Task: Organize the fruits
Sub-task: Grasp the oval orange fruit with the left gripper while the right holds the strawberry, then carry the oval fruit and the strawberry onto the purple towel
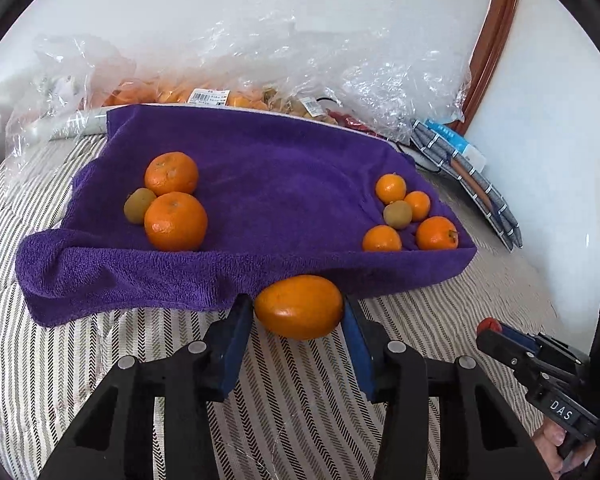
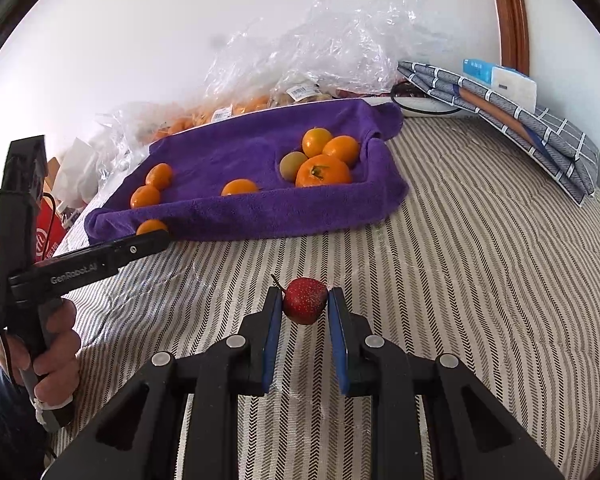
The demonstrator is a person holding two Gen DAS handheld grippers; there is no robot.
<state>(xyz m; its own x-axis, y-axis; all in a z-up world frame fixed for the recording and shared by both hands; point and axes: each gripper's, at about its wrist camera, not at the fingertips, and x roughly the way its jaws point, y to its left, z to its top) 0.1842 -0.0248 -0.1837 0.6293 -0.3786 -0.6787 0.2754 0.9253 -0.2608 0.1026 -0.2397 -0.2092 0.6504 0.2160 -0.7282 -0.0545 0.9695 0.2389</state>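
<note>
An oval orange fruit [image 1: 299, 306] is gripped between the blue pads of the left claw [image 1: 298, 314], its long axis lying crosswise to the fingers, at the lower centre of the left wrist view. It is held just in front of the near edge of the purple towel [image 1: 260, 184], which lies directly ahead and a little above in the frame, so the drop is judged to call for a short carry forward over that raised edge. On the towel, two large oranges [image 1: 175, 221] with a kiwi [image 1: 138, 205] are seen at the left, and a cluster of small oranges [image 1: 390, 188] at the right. The right claw [image 2: 305, 305] is clamped on a strawberry [image 2: 305, 300], well short of the towel. Everything rests on a striped bed cover [image 2: 480, 264]; crumpled plastic bags [image 1: 340, 68] lie against a white wall behind.
</note>
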